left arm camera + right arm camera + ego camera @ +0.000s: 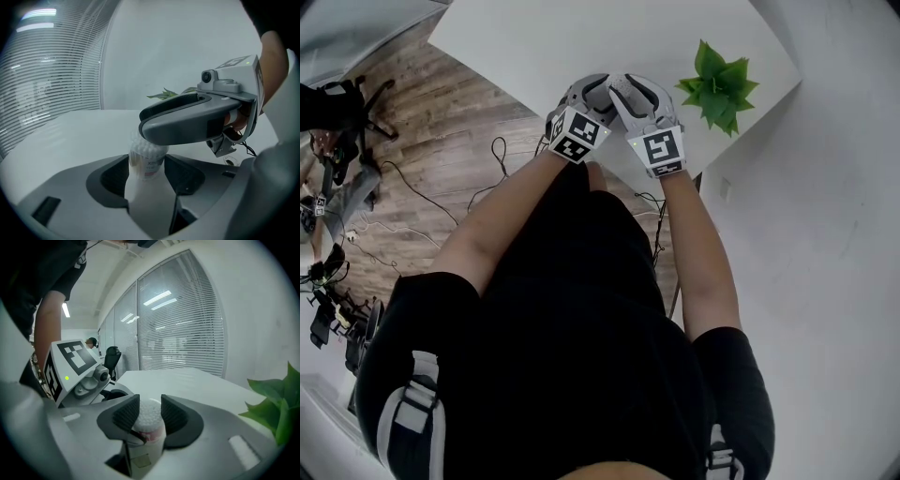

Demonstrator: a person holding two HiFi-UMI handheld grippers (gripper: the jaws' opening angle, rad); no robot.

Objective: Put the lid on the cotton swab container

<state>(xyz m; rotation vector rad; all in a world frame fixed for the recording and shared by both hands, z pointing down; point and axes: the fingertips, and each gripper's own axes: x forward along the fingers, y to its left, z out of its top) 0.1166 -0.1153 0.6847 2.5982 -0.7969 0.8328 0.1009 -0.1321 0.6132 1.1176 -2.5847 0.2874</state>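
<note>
One clear, cylindrical cotton swab container (146, 161), packed with white tips, sits over the smooth white worktop (534, 47). The left gripper (146, 187) clamps its body, and the right gripper (149, 414) pinches its rounded top between ribbed dark pads.

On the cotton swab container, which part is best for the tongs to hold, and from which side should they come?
I would grip the cotton swab container by its lower body, from the side, as the left tongs do. It is a slim round tube, so the jaws meet its wall squarely, and the top end is left to the right tongs, which clamp it.
</note>
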